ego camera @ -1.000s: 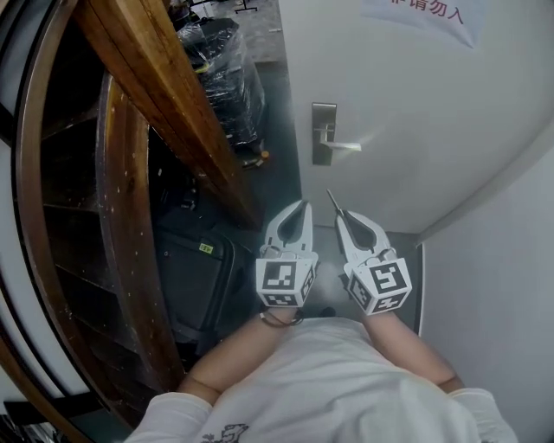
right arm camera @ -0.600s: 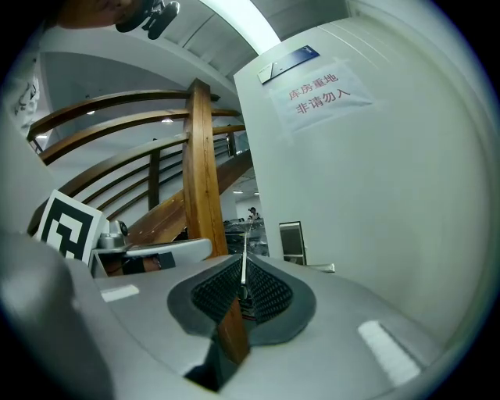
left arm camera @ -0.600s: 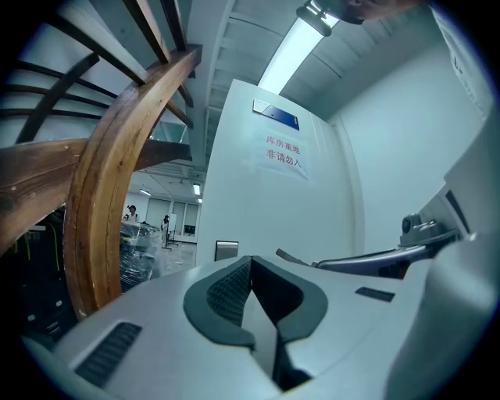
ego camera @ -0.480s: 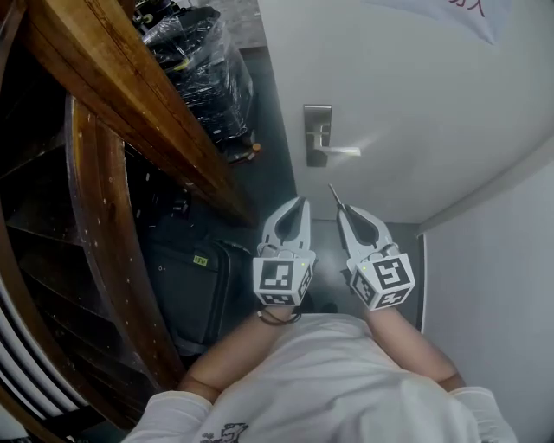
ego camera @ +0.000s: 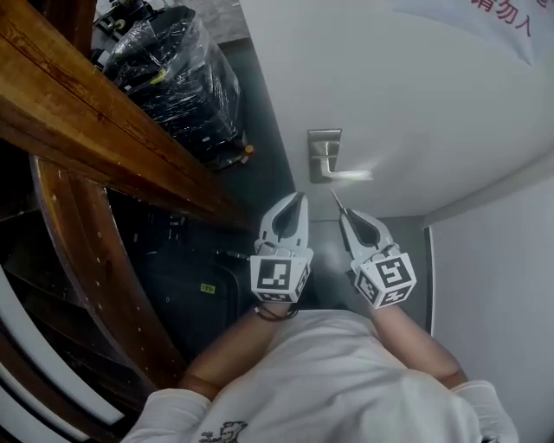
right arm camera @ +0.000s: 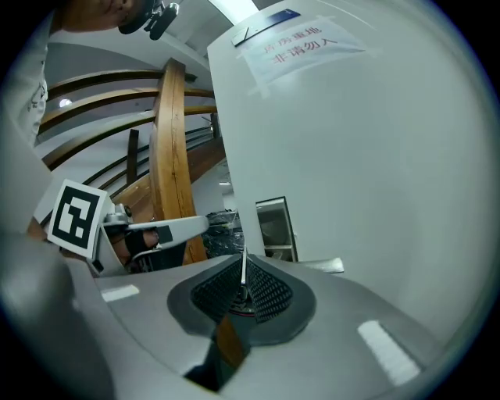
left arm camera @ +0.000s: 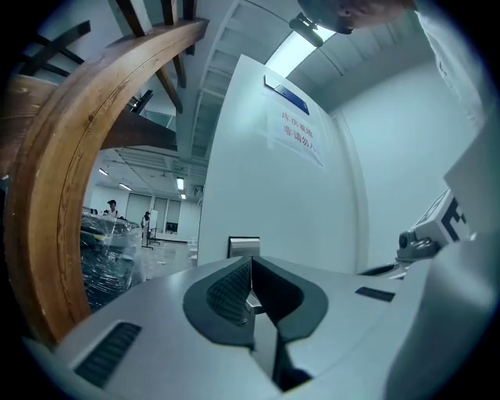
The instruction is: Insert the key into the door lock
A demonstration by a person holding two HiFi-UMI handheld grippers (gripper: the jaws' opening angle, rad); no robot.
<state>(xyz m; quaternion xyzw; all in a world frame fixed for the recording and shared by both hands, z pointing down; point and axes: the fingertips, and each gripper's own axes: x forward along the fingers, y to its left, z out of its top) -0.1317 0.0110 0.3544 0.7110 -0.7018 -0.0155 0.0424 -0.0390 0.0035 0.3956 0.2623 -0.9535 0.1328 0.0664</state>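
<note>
A white door [ego camera: 407, 95] carries a steel lock plate [ego camera: 325, 154] with a lever handle [ego camera: 351, 176]. My right gripper [ego camera: 345, 215] is shut on a thin metal key [ego camera: 335, 201], whose blade points toward the plate from just below the handle. In the right gripper view the key [right arm camera: 243, 269] stands between the ribbed pads, with the lock plate [right arm camera: 275, 226] and handle [right arm camera: 326, 266] ahead. My left gripper [ego camera: 296, 200] is shut on nothing, beside the right one. From the left gripper view, my left gripper [left arm camera: 250, 264] faces the lock plate [left arm camera: 244, 246].
A curved wooden stair beam [ego camera: 86, 112] runs along the left. A black plastic-wrapped bundle [ego camera: 177, 78] stands by the door's left edge, and a black case [ego camera: 195, 298] lies on the floor. A white wall [ego camera: 498, 260] closes the right. A paper notice [ego camera: 506, 22] hangs on the door.
Both grippers have moved forward toward the door, side by side. The lock plate and handle now sit closer to the key's tip. Both jaws stay as they were.
</note>
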